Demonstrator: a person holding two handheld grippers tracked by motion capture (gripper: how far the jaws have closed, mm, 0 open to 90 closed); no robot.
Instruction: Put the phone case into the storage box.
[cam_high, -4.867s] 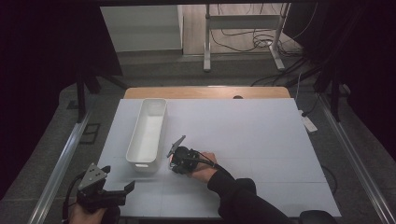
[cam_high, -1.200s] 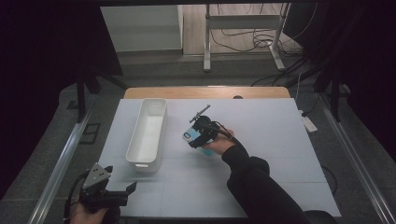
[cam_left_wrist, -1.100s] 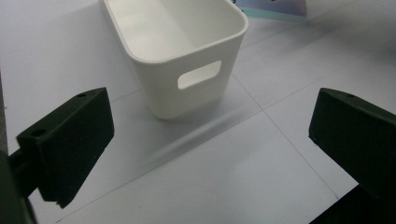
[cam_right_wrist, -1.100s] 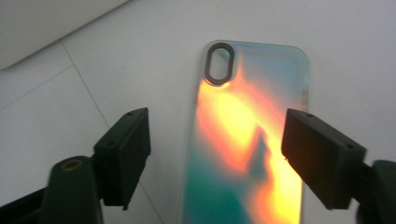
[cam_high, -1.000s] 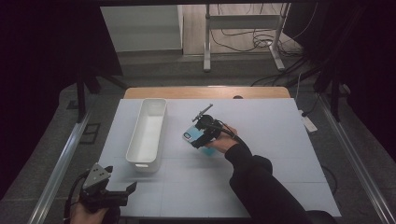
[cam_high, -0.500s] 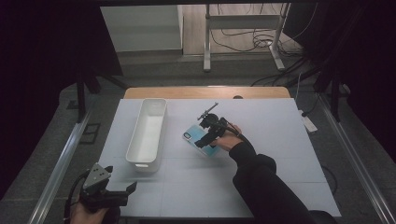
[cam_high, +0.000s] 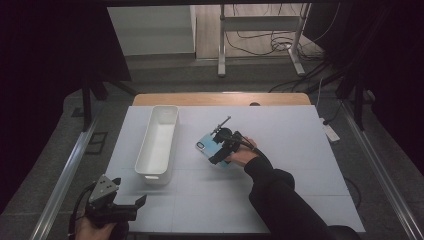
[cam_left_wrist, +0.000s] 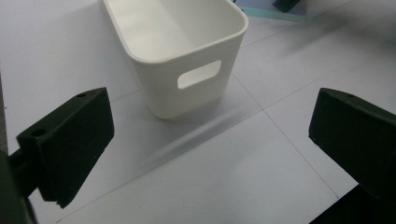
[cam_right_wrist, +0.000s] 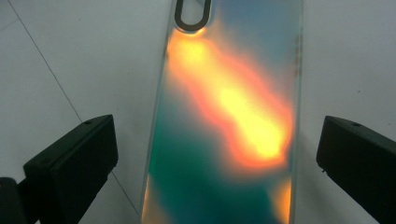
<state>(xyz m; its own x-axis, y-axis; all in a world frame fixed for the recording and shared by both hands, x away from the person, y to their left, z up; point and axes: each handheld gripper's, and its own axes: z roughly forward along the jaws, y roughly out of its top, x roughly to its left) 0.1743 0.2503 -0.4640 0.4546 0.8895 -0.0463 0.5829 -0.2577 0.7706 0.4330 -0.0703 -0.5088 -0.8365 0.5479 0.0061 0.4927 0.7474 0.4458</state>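
Observation:
A phone case (cam_high: 204, 146), pale blue from above and shimmering orange and green close up (cam_right_wrist: 224, 116), lies flat on the white table (cam_high: 280, 130) near its middle. My right gripper (cam_high: 215, 147) hangs just over it, and its jaws have just been opening. They stand wide open on either side of the case (cam_right_wrist: 217, 163) without touching it. My left gripper (cam_high: 127, 207) rests at the table's near left corner, open and holding nothing (cam_left_wrist: 210, 154). It faces the handle end of a white bin (cam_left_wrist: 163, 93).
The long white bin (cam_high: 150, 175) is empty and runs front to back on the left part of the table. A wooden strip (cam_high: 220, 99) borders the far edge. Metal rails run along both sides. Cables and a stand lie on the floor beyond.
My right gripper carried the phone case from beside the bin's near end out to the table's middle. Its jaws then spread off the case. The left gripper stayed where it was.

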